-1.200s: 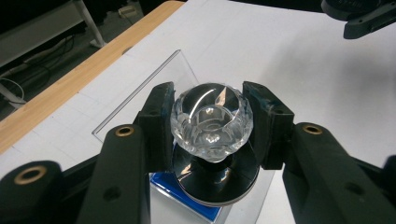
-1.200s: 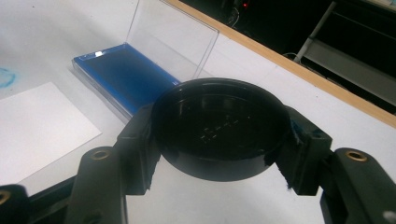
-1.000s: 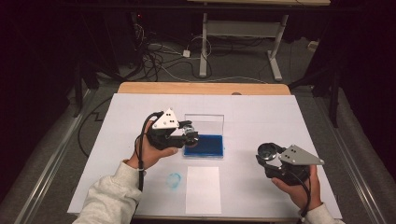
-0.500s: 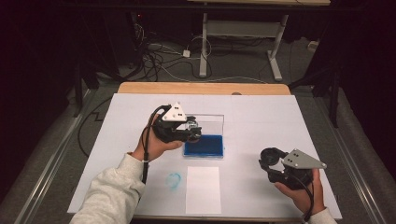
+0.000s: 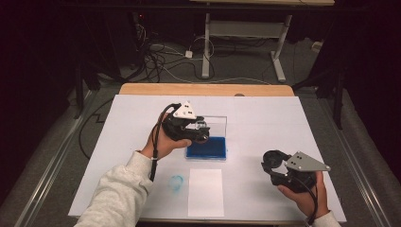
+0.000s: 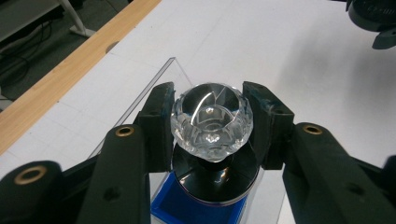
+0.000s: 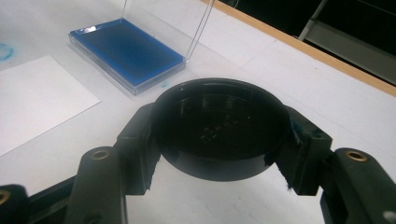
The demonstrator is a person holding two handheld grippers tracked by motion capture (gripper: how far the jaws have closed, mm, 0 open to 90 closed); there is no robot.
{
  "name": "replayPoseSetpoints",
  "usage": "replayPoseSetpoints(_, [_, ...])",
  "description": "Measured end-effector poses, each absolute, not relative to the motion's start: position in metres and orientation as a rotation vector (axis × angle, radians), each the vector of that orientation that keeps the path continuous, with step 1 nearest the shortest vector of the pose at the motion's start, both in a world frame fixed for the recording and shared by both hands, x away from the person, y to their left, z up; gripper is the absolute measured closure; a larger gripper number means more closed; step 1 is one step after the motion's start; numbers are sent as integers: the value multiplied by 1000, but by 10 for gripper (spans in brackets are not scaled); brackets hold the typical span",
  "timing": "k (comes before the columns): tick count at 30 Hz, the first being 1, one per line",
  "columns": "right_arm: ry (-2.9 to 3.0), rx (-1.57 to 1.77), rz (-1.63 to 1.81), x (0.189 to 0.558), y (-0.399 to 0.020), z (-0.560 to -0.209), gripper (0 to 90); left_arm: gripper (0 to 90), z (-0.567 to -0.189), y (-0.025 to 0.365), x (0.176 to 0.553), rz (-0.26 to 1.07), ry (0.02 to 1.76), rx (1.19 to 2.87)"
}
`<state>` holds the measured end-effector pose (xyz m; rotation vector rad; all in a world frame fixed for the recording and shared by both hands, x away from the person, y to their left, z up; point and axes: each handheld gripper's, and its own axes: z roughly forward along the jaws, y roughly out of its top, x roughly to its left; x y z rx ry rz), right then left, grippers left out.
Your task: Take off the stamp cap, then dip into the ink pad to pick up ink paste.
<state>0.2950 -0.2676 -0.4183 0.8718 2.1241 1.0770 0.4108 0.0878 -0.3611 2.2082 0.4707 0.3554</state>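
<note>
Carrying the crystal-topped stamp (image 6: 212,123) pinched in our left gripper (image 5: 195,133), we have shifted it over the blue ink pad (image 5: 206,147) at mid-table, ready for inking, while our right gripper (image 5: 274,163) clamps the black cap (image 7: 219,130)

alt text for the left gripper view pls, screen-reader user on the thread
The left gripper grips the faceted clear knob of a stamp between its two black jaws, the stamp's round black base hanging over a blue ink pad in an open clear case. Around it lies a white table cover with a wooden edge at the left.
</note>
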Motion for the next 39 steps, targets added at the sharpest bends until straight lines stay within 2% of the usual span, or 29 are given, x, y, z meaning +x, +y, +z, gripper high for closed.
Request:
replayPoseSetpoints(8, [2146,872,1062,296,-265,-422,385,550,-370,82,415,348,466,2227])
replayPoseSetpoints(22, [2172,857,1034,298,-261,-429,385,549,-410,87,426,266,540,2215])
replayPoseSetpoints(39, [2177,837,1019,297,-258,-430,384,549,-432,87,426,286,562,2261])
